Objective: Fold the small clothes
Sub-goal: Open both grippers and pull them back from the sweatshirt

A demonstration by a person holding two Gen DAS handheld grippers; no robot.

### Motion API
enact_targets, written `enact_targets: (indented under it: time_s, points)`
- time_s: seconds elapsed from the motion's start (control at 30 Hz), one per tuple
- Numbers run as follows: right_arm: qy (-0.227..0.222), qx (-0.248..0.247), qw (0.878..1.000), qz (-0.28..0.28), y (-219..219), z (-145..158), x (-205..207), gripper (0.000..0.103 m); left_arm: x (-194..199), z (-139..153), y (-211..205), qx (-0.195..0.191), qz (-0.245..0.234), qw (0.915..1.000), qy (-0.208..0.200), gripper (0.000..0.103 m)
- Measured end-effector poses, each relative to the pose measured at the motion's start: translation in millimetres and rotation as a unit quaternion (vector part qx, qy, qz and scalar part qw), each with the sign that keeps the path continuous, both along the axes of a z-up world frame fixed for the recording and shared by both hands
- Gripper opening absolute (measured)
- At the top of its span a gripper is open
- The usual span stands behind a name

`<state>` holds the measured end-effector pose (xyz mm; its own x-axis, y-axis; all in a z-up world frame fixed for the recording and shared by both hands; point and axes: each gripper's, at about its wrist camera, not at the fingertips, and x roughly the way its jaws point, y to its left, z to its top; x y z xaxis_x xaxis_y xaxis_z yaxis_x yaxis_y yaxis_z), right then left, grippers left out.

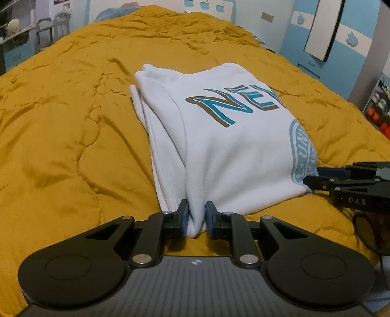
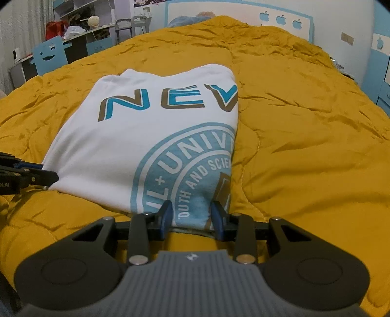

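Observation:
A folded white T-shirt printed with blue-brown letters and a blue round seal lies on the mustard quilt. In the left wrist view my left gripper pinches a bunched fold at the shirt's near left corner between its blue pads. In the right wrist view the shirt reaches back to my right gripper. Its jaws stand wider, and the shirt's near right edge lies loose between them on the quilt. Each gripper shows at the other view's edge: right gripper, left gripper.
The quilt covers the whole bed, with a blue headboard at the far end. A desk with clutter and a blue chair stand off to the left. Blue cupboards line the right side.

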<state>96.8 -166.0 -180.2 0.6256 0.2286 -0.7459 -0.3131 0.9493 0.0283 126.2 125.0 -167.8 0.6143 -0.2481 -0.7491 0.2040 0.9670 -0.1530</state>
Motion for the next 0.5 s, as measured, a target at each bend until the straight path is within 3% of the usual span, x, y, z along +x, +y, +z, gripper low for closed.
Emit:
enact_targets:
  time_s: [0.13,0.33,0.4,0.5]
  points:
    - [0.025,0.002,1.000,0.012,-2.2,9.6,11.6,0.032,3.7,8.2,3.5,-0.013,0.005,0.9998,0.015,0.022]
    - [0.076,0.008,0.996,0.034,-4.7,25.8,33.4,0.038,23.0,26.0,32.5,-0.103,0.024,0.9922,0.065,0.026]
    - [0.095,-0.003,0.995,0.034,-3.4,35.2,41.9,0.058,26.3,38.8,35.7,-0.101,0.028,0.9928,0.059,0.028]
    - [0.066,0.005,0.997,0.029,-8.7,60.4,45.9,0.059,29.6,63.5,32.7,-0.062,0.023,0.9974,0.028,0.030]
